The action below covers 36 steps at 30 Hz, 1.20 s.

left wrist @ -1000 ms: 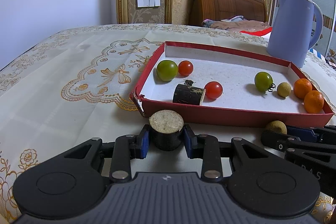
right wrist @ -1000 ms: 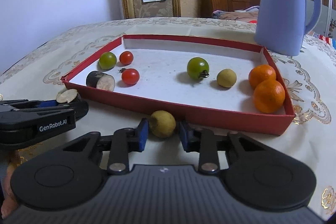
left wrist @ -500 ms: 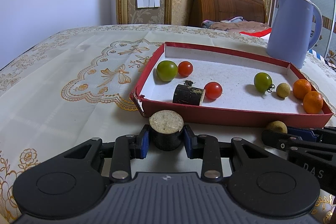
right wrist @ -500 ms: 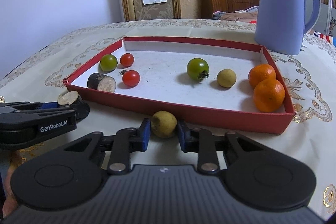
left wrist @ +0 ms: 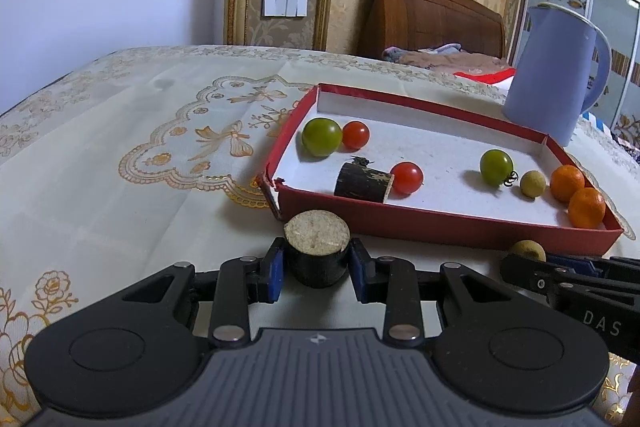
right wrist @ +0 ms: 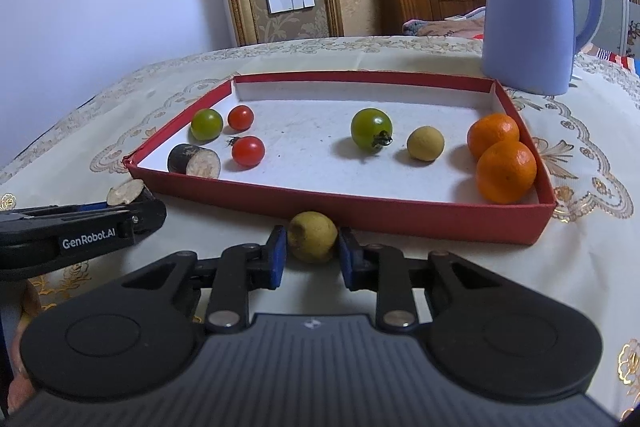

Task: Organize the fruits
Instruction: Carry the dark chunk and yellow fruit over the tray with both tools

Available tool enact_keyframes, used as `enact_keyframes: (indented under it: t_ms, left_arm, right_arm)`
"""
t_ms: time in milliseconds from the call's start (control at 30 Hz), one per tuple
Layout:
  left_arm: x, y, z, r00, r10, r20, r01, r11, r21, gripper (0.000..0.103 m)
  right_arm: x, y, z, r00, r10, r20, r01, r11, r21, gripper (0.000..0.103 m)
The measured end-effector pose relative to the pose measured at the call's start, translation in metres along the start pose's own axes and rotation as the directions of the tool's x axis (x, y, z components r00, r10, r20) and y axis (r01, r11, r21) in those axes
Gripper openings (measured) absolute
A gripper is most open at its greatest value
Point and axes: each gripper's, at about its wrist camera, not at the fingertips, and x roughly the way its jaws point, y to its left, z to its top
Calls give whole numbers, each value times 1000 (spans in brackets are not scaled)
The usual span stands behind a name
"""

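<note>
Two grippers beside red tray's [right wrist: 400,215] near wall, left gripper [left wrist: 316,269] clamping cane piece [left wrist: 316,251], right gripper [right wrist: 313,255] clamping longan [right wrist: 312,235]

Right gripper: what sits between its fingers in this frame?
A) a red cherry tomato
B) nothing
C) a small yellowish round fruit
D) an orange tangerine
C: the right gripper has its blue pads against a small yellowish round fruit, just outside the red tray on the tablecloth.
</note>
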Motion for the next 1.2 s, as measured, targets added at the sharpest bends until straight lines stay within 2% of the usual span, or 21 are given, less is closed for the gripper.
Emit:
enact_keyframes:
  t_ms: [267,433,600,733,900,1200]
  left_arm:
    - [-5,3,-1,1000,-7,20,7,1000,-12,32]
    - [-13,0,-2,999,-14,28,14,1000,16,32]
    - [-19,-7,-2,999,-31,15,30,998,48,32]
    - [-20,-16,11,999,-53,-4,53,996,67,32]
    - [-20,-35,33,998,-46,45,40,992,121,32]
    - [21,-56,55,1000,-12,18,9,991,137,32]
  right_arm:
    - [-16,-8,-6,999,16,36,-18,999,36,26]
    - [-30,-15,-11,998,22,61,-25,999,44,26]
    - [-42,-23,-4,996,3,90,-8,999,46,26]
    - [-47,-22,10,992,-26,125,25,1000,12,26]
    - [-41,-22,27,989,-50,140,53,999,-12,26]
    - [-10,-30,39,992,-85,98,86,996,-11,26]
